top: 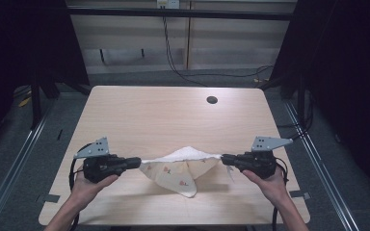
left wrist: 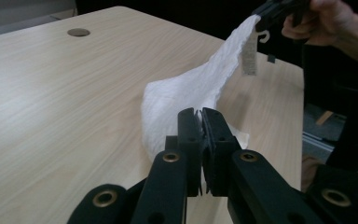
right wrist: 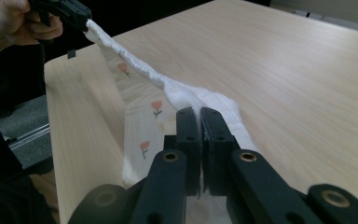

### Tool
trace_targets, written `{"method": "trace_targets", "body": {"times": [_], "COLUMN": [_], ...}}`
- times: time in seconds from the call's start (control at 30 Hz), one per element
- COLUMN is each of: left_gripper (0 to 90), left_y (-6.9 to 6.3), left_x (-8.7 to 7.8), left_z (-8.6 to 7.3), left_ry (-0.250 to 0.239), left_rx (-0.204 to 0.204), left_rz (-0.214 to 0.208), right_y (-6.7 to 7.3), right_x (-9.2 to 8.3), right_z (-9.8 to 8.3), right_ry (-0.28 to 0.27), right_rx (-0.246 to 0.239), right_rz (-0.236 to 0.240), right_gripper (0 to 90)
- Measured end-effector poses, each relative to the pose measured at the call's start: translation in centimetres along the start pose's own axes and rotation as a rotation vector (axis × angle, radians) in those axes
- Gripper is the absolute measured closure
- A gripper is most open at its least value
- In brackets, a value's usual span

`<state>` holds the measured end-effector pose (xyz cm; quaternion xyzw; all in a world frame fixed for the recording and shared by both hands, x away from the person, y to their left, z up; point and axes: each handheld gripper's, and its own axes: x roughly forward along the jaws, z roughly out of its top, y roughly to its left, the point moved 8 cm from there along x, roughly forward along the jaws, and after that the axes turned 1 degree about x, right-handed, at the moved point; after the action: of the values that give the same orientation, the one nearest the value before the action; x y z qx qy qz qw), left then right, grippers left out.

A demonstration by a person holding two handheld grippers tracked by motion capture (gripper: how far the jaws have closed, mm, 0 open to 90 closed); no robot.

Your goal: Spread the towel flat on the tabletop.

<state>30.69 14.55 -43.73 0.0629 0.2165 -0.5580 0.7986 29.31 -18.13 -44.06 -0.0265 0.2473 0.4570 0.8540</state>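
A white cloth with small orange flower prints hangs stretched between both grippers above the near part of the wooden table; its lower fold droops to the tabletop. My left gripper is shut on the cloth's left corner, and my right gripper is shut on its right corner. In the left gripper view the jaws pinch the cloth, which rises to the other gripper at the top right. In the right gripper view the shut gripper clamps the cloth, which runs up left to the other gripper.
A round cable hole lies in the table's far right part. Dark frames and metal rails stand at both sides of the table, and cables hang behind it.
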Motion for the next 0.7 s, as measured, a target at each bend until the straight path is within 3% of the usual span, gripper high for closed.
{"method": "trace_targets", "body": {"times": [0.23,0.33,0.7], "left_gripper": [87.1,87.2,87.2], "left_y": [0.0,-0.2,-1.3], "left_x": [-1.1,-2.3,-3.7], "left_z": [1.9,3.4,5.9], "left_ry": [-0.049,-0.084,-0.124], "left_rx": [0.016,0.038,0.074], "left_rz": [0.014,0.025,0.046], "right_y": [0.4,0.7,2.0], "right_x": [-0.4,-1.0,-3.2], "right_z": [1.7,2.8,5.8], "right_ry": [-0.034,-0.046,-0.12], "right_rx": [-0.025,-0.043,-0.09], "right_rz": [0.004,0.0,0.0], "right_gripper": [87.0,87.0,87.1]}}
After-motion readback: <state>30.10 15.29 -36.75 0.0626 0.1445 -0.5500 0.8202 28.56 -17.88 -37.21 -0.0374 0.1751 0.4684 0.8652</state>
